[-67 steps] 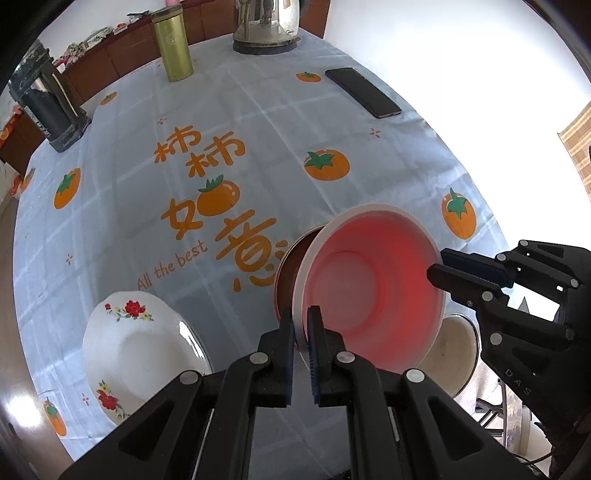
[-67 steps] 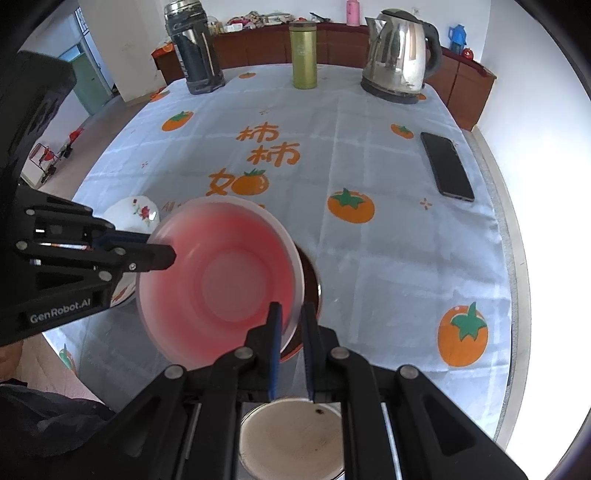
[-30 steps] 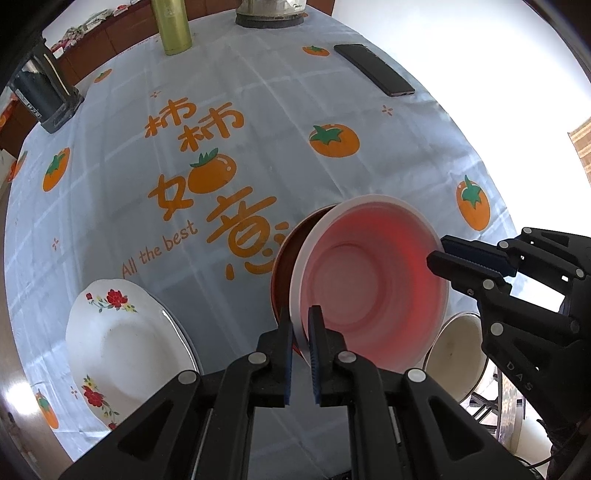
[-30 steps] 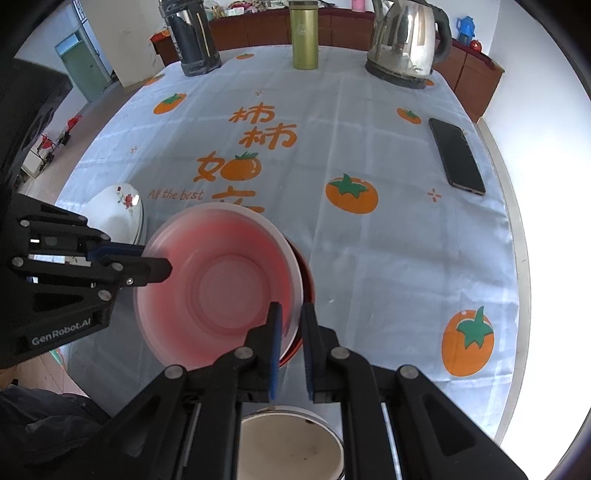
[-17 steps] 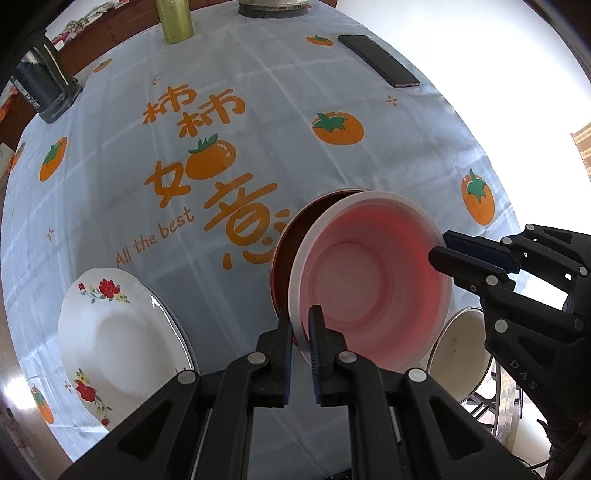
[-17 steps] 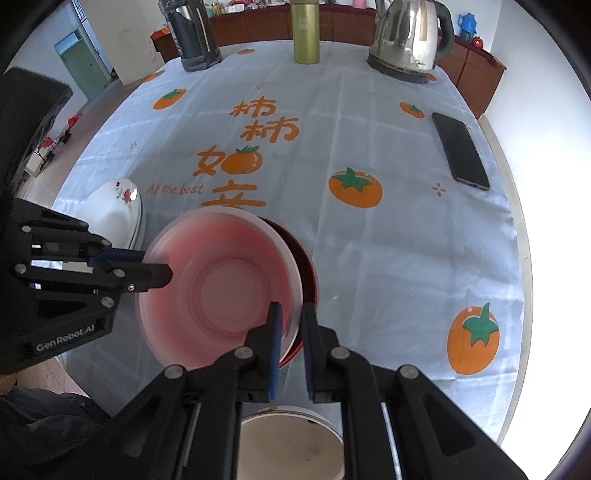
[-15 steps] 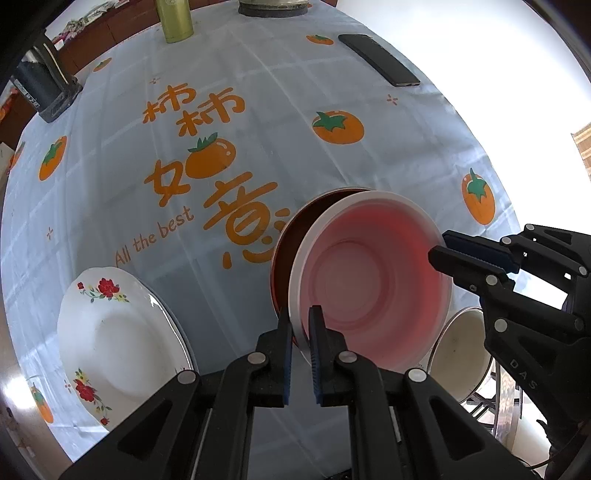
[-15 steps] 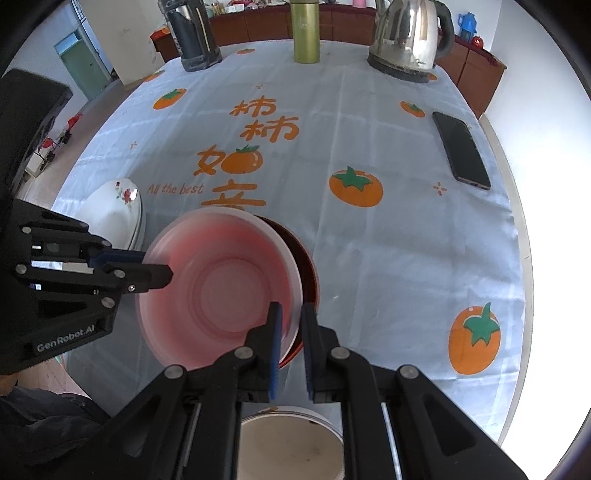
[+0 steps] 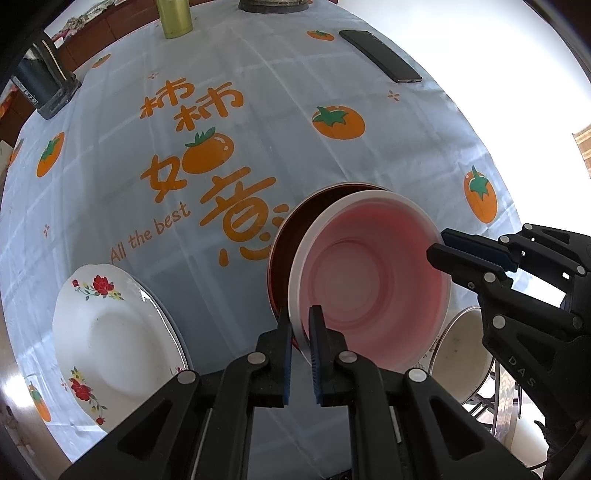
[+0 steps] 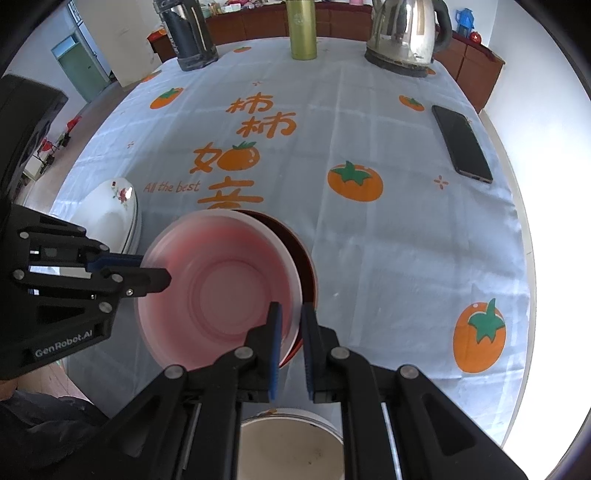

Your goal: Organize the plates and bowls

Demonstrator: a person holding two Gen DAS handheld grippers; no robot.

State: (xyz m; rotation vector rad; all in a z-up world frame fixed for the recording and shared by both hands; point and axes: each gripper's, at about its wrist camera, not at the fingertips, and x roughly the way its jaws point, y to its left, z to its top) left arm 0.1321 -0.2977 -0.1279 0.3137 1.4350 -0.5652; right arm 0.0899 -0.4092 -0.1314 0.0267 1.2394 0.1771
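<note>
Two grippers (image 9: 299, 325) (image 10: 291, 325) pinch one pink bowl (image 9: 373, 280).

pink bowl (image 9: 373, 284): translucent plastic, matt and frosted, white rim, smooth wall
brown bowl (image 9: 286, 236): glossy, reddish-brown glaze or lacquer; material unclear
floral plate (image 9: 110, 339): white glazed ceramic, shiny, with printed red flowers
cream bowl (image 10: 290, 448): smooth, off-white, dull inside with specks
tablecloth (image 10: 388, 240): pale blue sheet, faint creases, low sheen, printed orange fruit
kettle (image 10: 404, 31): polished metal, mirror-bright, dark plastic handle
green flask (image 10: 303, 29): brushed metallic olive finish
phone (image 10: 461, 144): black glass, glossy
left gripper (image 9: 299, 347): matt black plastic, blue ribbed pads, metal rivets
sideboard (image 10: 476, 70): dark reddish wood
</note>
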